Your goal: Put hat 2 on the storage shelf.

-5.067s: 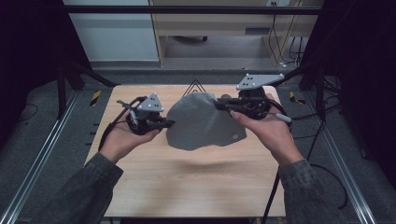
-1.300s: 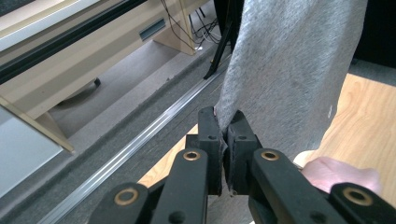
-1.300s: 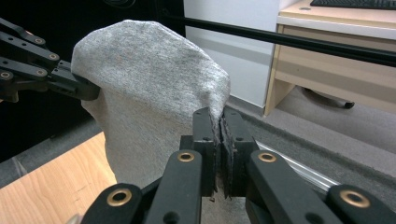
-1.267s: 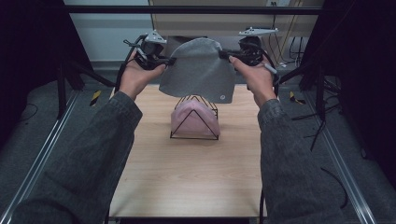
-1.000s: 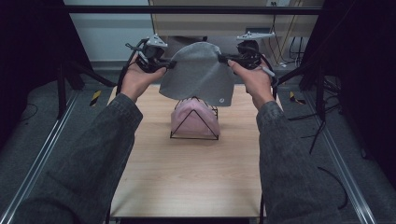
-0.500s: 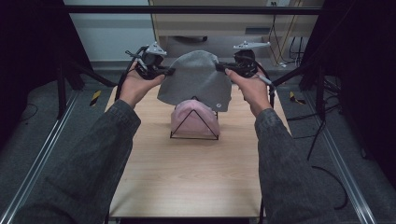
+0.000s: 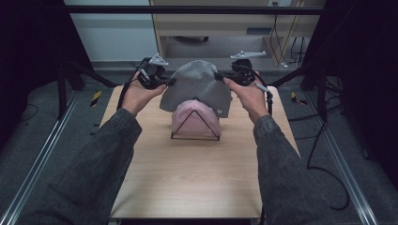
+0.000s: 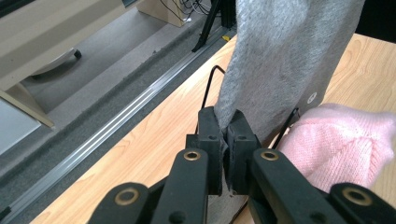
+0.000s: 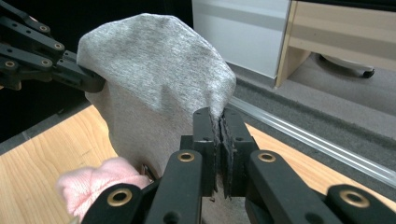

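With the left gripper (image 7: 165, 82) and right gripper (image 7: 220, 76) each clenched on an edge of the grey hat (image 7: 197, 91), held just above and behind the pink hat (image 7: 195, 119) on the wire stand (image 7: 195, 136) mid-table, the hat probably needed level, taut lowering, centred over the stand.

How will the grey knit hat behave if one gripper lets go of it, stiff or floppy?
Probably floppy: the grey hat hangs in soft folds between the left gripper and the right gripper, each shut on an edge. It likely weighs little, since two thin pinches carry it. Released on one side, it would probably droop onto the pink hat below.
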{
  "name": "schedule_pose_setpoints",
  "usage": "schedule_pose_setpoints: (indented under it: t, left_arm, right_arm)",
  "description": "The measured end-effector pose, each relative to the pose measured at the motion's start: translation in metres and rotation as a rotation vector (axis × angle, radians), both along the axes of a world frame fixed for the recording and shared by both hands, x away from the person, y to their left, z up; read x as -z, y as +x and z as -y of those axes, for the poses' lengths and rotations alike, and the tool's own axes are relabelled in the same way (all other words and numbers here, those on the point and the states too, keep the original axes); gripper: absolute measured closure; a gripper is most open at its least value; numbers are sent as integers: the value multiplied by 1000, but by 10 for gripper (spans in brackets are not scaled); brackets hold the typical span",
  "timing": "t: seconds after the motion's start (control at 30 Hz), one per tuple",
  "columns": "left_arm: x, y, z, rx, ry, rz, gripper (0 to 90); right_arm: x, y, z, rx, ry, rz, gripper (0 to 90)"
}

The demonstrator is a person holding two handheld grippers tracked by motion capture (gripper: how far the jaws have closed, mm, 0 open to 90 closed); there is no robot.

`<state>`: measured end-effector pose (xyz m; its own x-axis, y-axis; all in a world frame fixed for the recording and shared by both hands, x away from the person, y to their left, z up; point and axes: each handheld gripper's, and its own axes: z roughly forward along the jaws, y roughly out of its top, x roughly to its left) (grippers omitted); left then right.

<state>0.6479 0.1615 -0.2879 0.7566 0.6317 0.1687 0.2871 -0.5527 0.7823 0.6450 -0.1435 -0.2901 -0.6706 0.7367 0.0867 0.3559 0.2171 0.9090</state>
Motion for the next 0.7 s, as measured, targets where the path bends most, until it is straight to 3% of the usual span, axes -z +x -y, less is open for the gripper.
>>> schedule_pose_setpoints:
  t: [0.7]
  left_arm:
    - [38,-6,-3,-15,13,-58,869]
  right_arm:
    - [37,-1,-4,-10,-31,-65,863]
